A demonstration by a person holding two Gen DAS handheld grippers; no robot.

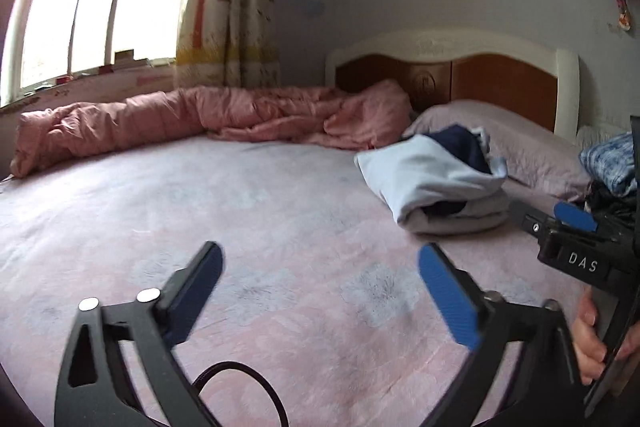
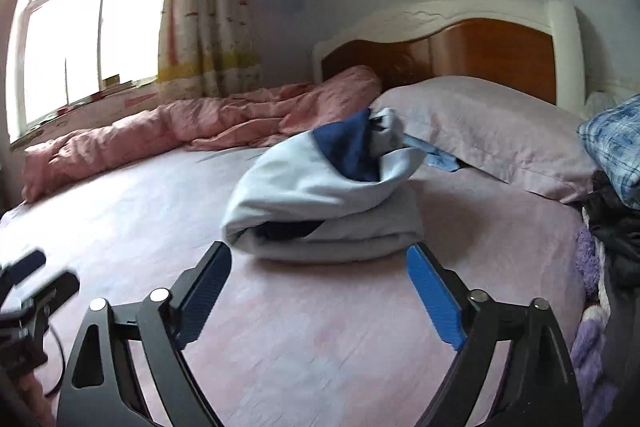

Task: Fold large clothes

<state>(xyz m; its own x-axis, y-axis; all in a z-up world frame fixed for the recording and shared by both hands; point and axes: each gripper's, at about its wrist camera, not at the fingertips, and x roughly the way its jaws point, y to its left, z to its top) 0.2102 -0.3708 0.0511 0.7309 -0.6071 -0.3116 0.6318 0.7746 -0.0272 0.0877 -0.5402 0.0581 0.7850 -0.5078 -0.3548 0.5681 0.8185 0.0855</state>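
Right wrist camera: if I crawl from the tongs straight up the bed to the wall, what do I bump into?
Right tongs → folded light-blue and navy garment → lilac pillow → wooden headboard.

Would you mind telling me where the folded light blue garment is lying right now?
The folded light blue garment lies on the pink bed sheet, centre of the right wrist view, just in front of the lilac pillow by the headboard.
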